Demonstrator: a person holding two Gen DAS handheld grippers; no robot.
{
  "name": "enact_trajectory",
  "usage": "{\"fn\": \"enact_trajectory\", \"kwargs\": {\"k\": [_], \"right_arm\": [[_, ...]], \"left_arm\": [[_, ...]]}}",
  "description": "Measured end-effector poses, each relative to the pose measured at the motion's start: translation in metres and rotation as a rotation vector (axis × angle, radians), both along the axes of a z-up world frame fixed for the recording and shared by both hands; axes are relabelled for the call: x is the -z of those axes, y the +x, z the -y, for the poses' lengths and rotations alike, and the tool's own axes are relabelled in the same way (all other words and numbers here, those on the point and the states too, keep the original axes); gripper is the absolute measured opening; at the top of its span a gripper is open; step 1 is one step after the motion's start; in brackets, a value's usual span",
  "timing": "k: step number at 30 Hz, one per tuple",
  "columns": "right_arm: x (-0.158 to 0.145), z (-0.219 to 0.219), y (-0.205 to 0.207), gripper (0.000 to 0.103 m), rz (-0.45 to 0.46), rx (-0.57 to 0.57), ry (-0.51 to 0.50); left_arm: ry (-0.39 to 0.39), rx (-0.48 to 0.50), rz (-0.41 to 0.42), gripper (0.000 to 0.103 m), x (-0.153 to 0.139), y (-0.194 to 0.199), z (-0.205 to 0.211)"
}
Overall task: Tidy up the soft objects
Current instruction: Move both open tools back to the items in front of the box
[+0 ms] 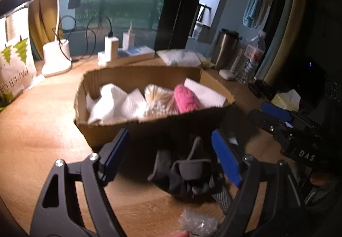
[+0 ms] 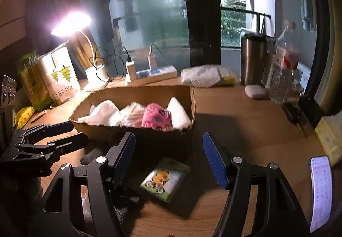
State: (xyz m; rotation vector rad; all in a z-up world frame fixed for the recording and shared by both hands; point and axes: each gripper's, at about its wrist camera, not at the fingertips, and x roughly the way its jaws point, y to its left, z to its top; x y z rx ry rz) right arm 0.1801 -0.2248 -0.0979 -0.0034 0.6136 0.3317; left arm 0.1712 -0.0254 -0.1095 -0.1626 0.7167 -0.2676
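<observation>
A shallow cardboard box (image 1: 149, 128) (image 2: 136, 132) on the wooden desk holds white cloths (image 1: 111, 102) (image 2: 102, 112), a cream knitted piece (image 1: 158, 100) and a pink soft toy (image 1: 187, 98) (image 2: 156, 118). My left gripper (image 1: 171, 151) is open, its fingers on either side of a black bundled fabric item (image 1: 188, 175) lying in front of the box. My right gripper (image 2: 168, 155) is open above a small tissue pack with a yellow chick on a bicycle (image 2: 164, 179). The left gripper shows at the left of the right wrist view (image 2: 64, 132); the right gripper shows at the right of the left wrist view (image 1: 269, 115).
A lit desk lamp (image 2: 70, 23), a paper bag (image 2: 57, 74), a power strip with chargers (image 2: 154, 74), a steel tumbler (image 2: 254, 59) and a water bottle (image 2: 284, 66) line the back. A phone (image 2: 320, 192) lies at the right. A piece of bubble wrap (image 1: 198, 224) lies near me.
</observation>
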Motion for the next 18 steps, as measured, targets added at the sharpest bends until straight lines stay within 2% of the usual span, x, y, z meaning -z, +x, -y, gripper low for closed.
{"fn": "enact_trajectory", "kwargs": {"k": [7,11,18], "right_arm": [[0.02,0.001,0.003,0.069,-0.052,0.002,0.004],[0.028,0.0,0.006,0.069,-0.074,0.004,0.007],[0.043,-0.002,0.011,0.069,-0.121,0.006,0.014]], "left_arm": [[-0.01,0.035,-0.088,0.08,0.019,0.001,0.01],[-0.001,0.077,-0.114,0.08,0.027,0.0,0.018],[0.009,0.091,-0.153,0.08,0.035,0.004,0.02]]}}
